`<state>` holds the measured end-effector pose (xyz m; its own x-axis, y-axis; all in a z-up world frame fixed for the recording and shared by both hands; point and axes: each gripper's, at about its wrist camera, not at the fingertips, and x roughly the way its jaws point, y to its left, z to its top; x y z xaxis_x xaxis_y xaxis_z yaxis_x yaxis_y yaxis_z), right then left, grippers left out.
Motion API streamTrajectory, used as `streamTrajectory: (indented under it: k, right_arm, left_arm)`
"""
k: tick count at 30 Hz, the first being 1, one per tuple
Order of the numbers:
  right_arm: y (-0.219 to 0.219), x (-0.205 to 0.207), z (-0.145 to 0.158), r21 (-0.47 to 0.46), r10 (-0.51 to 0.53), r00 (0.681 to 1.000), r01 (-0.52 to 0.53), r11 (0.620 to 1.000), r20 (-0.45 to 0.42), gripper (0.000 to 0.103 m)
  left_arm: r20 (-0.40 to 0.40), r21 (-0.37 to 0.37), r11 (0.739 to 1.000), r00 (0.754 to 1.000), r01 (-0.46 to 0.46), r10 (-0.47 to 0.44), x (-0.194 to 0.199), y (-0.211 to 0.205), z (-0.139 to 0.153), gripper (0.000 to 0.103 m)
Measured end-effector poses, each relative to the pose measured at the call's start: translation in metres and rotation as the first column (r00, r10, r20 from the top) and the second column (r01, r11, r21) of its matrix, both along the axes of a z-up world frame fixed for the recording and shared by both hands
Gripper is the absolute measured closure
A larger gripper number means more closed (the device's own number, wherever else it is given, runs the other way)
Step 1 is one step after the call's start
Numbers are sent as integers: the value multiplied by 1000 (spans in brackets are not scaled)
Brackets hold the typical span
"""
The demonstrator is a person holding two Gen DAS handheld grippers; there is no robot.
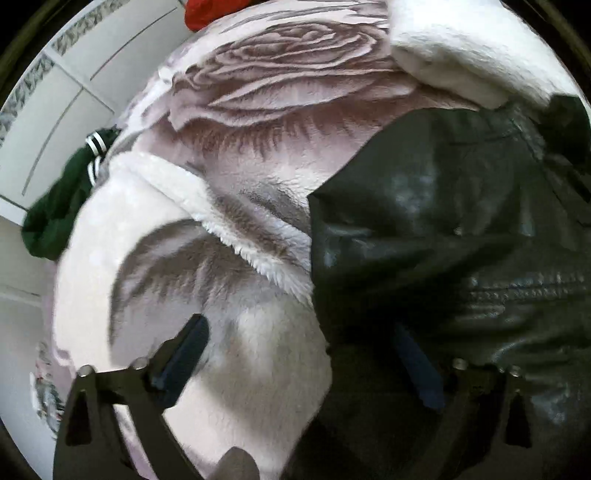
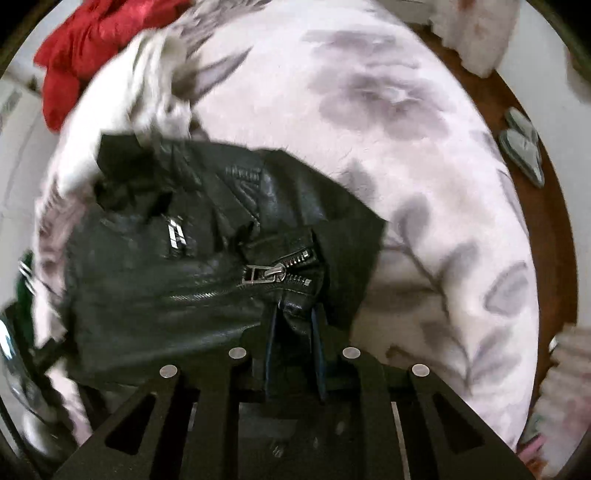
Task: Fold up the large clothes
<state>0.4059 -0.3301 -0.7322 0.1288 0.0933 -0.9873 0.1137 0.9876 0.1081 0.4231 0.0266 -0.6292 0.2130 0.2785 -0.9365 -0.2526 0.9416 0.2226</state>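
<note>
A black leather jacket (image 2: 177, 258) with a metal zipper (image 2: 273, 275) lies crumpled on a fleece blanket with a rose print (image 2: 406, 147). My right gripper (image 2: 293, 314) is shut on a fold of the jacket's leather just below the zipper. In the left wrist view the jacket (image 1: 443, 221) fills the right half. My left gripper (image 1: 299, 332) is open, with its fingers wide apart; the left finger (image 1: 184, 350) is over the blanket (image 1: 258, 147) and the right finger is over the jacket's edge.
A red garment (image 2: 85, 48) lies at the blanket's far left edge; it also shows in the left wrist view (image 1: 203, 14). A dark green garment with white stripes (image 1: 59, 210) lies off the blanket's left side. A brown wooden edge (image 2: 546, 229) and grey slippers (image 2: 524, 147) are at the right.
</note>
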Motion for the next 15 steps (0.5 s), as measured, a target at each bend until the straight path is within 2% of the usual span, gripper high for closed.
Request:
streamTrajectory:
  k: [2,3,6,8,9,10,11,12,15]
  right_arm:
    - [3,2,-18,-8,11,999,-12,1000,-49,82]
    - [0,2,-18,5,-4,999,5,1000,-48,82]
    - [-11,-6,4,74,-75,993,82,994,-89,78]
    - [-20,-20,24,128,-118,988,130,983,-98,77]
    - [-23,-31,36,137,-133,988,143,980,-83,68]
    - [-23,-43,47,120,-133,989,141,983,-71,62]
    - [-22,-54,53,89,-117,990,123,988,-73,49]
    - [-19,-62,53,63,-95,991,100,993,-90,44]
    - [-6,-82,29,-10,-4,981,2,1000,-196,44]
  left_arm:
    - [7,-50,999,1000,-5,6,0,8,-2,0]
    - [10,-76,997,1000,-12,12,-2,12,-1,0]
    - [19,-82,996,999,-25,27,-10,16,15,0]
    - [67,-77,997,997,-24,29,-25,14,37,0]
    - [81,-70,997,996,-20,26,-34,12,45,0]
    - [93,-58,998,995,-19,24,-45,9,53,0]
    - [98,-49,999,995,-20,25,-54,7,57,0]
    - [94,-41,999,995,-20,24,-60,5,57,0]
    - [56,-14,1000,998,-8,9,-78,-1,43,0]
